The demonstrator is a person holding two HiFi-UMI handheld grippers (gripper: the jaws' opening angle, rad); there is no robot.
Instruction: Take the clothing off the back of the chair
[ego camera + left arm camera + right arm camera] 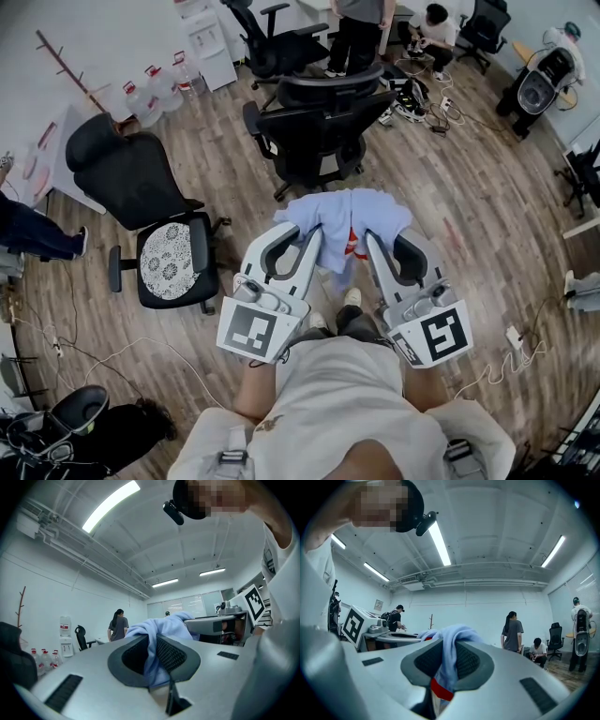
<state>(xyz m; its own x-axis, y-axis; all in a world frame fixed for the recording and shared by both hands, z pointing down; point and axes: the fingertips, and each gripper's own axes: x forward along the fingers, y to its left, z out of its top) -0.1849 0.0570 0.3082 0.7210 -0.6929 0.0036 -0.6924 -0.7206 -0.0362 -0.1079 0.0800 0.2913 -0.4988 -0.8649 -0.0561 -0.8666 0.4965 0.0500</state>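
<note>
A light blue garment (pixel 345 217) with a red patch hangs in the air between my two grippers, in front of me and clear of the black office chair (pixel 314 122) just beyond it. My left gripper (pixel 317 234) is shut on the garment's left part; in the left gripper view the blue cloth (pixel 154 660) is pinched between the dark pads. My right gripper (pixel 367 236) is shut on the right part, where blue cloth (pixel 449 660) with a red strip runs down between its pads. Both grippers point level and away from me.
A second black chair (pixel 150 206) with a patterned seat cushion stands at the left. More chairs and several people (pixel 356 33) are at the back. Water bottles (pixel 155 89) line the far left wall. Cables (pixel 112 352) trail over the wooden floor.
</note>
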